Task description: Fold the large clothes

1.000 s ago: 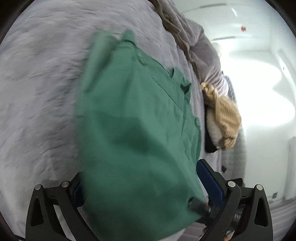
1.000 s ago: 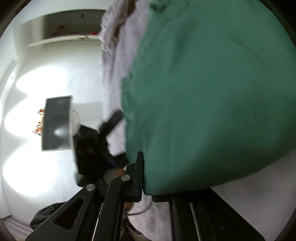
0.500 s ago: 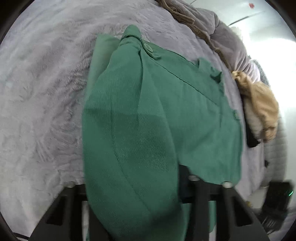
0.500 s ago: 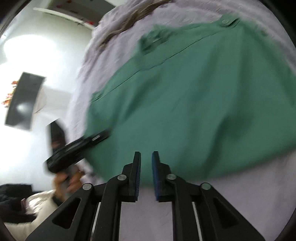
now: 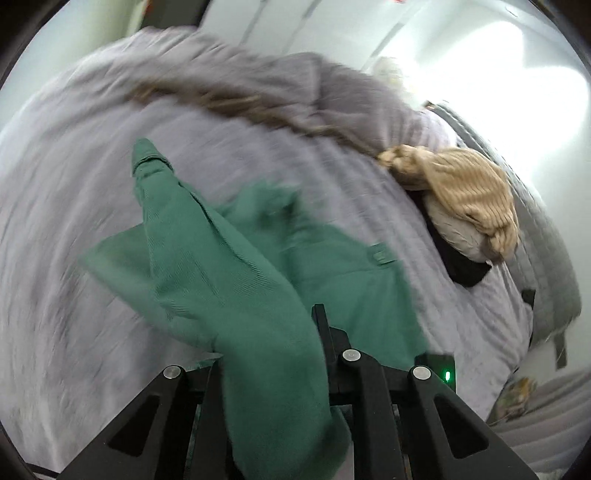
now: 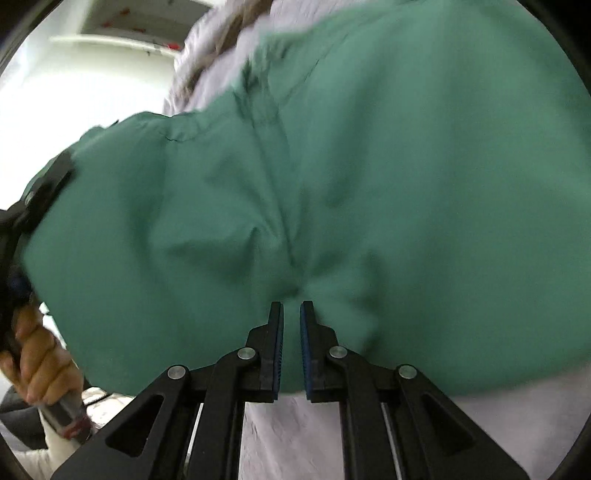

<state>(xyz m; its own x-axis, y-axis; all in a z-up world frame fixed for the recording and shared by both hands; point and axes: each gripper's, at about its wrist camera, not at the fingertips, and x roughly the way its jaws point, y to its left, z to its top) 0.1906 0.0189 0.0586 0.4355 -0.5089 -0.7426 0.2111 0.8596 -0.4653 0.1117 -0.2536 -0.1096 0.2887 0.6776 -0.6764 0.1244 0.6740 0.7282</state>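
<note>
A large green garment (image 5: 229, 273) lies partly on the pale lilac bed cover (image 5: 74, 184). My left gripper (image 5: 269, 332) is shut on a thick fold of it, and the cloth drapes over the left finger and hides it. In the right wrist view the green garment (image 6: 369, 166) fills most of the frame. My right gripper (image 6: 291, 314) is nearly closed, with a pinch of the garment's edge between its blue pads. The other gripper and the hand holding it (image 6: 40, 354) show at the left edge.
A tan knitted item (image 5: 461, 195) lies on a pale and a black garment (image 5: 461, 266) at the right of the bed. A grey blanket with a brown fur trim (image 5: 258, 107) is heaped at the back. A wall shelf (image 6: 118, 33) shows behind.
My left gripper has lifted and swung its fold of the garment, so more of the bed and the knitted pile show. My right gripper has moved in onto the garment's edge.
</note>
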